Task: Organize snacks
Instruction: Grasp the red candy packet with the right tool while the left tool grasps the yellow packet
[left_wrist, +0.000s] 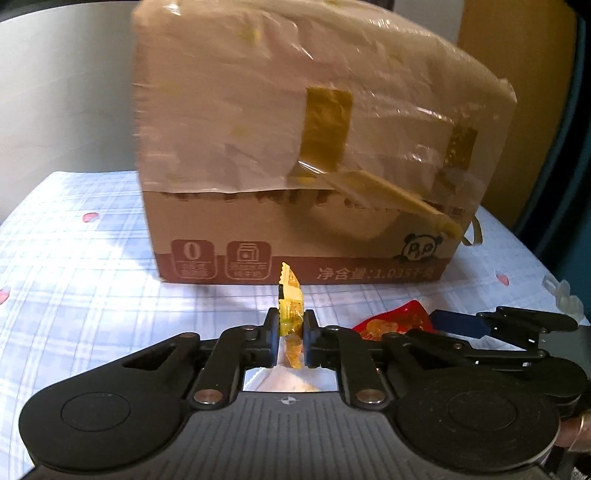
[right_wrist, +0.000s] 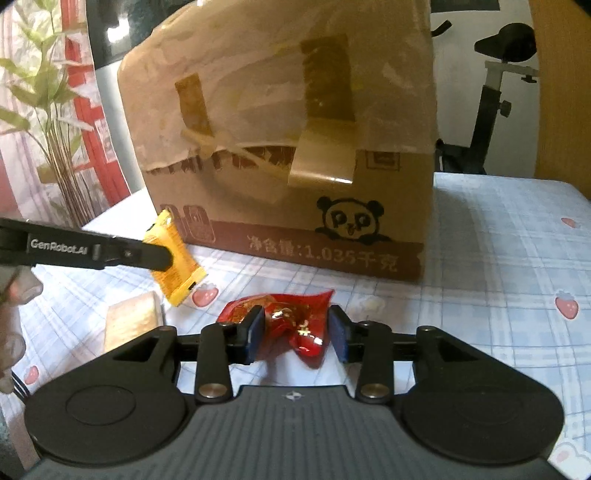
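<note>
left wrist: low over the desk (left_wrist: 74, 240), facing the cardboard box (left_wrist: 295, 147) close, slightly from its left | right wrist: low, near, facing the box (right_wrist: 280, 147) from its right | shared: box front, checked cloth (right_wrist: 498, 240), both snack packets

dim, warm | box (left_wrist: 295, 147) blurred (motion) | tape (right_wrist: 321, 173) glare | edges bowed
</note>
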